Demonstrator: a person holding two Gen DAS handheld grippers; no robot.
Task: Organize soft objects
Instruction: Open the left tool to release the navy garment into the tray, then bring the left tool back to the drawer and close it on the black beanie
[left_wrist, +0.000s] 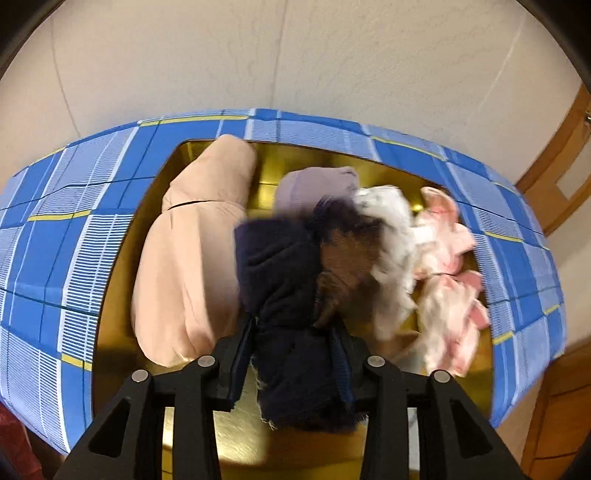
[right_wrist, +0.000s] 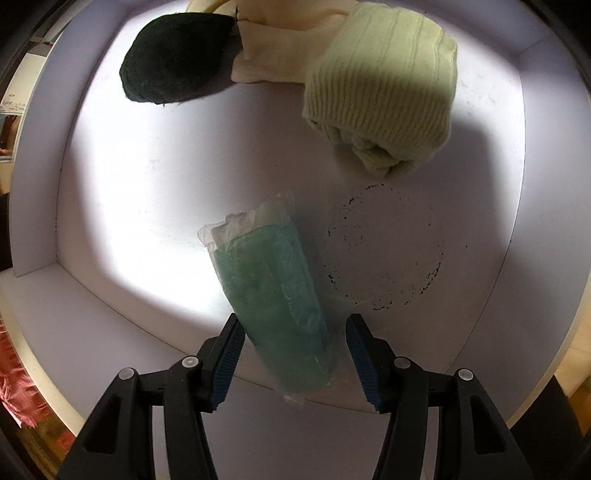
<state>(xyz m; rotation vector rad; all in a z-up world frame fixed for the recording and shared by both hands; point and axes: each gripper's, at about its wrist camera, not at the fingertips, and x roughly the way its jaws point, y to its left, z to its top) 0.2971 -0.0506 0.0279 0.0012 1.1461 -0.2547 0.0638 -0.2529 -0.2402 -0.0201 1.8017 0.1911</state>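
In the left wrist view my left gripper (left_wrist: 291, 325) is shut on a dark navy cloth (left_wrist: 280, 266) that bulges out between the pads, above a gold tray (left_wrist: 280, 155). A brown fuzzy piece (left_wrist: 347, 258) sits against the navy cloth. In the tray lie a rolled peach garment (left_wrist: 192, 258), a lilac cloth (left_wrist: 314, 184), a white cloth (left_wrist: 388, 221) and a pink-and-white cloth (left_wrist: 447, 240). In the right wrist view my right gripper (right_wrist: 293, 319) stands open around a teal cloth in a clear plastic wrap (right_wrist: 273, 288). The left pad is at the wrap and the right pad is clear of it.
The gold tray rests on a blue checked cloth (left_wrist: 74, 240) before a pale wall. The wrapped teal cloth lies on a white tray (right_wrist: 147, 184) with a dark green cloth (right_wrist: 173, 59), a cream cloth (right_wrist: 273, 55) and a folded pale green knit (right_wrist: 384, 81). A ring of black specks (right_wrist: 384, 251) marks the tray floor.
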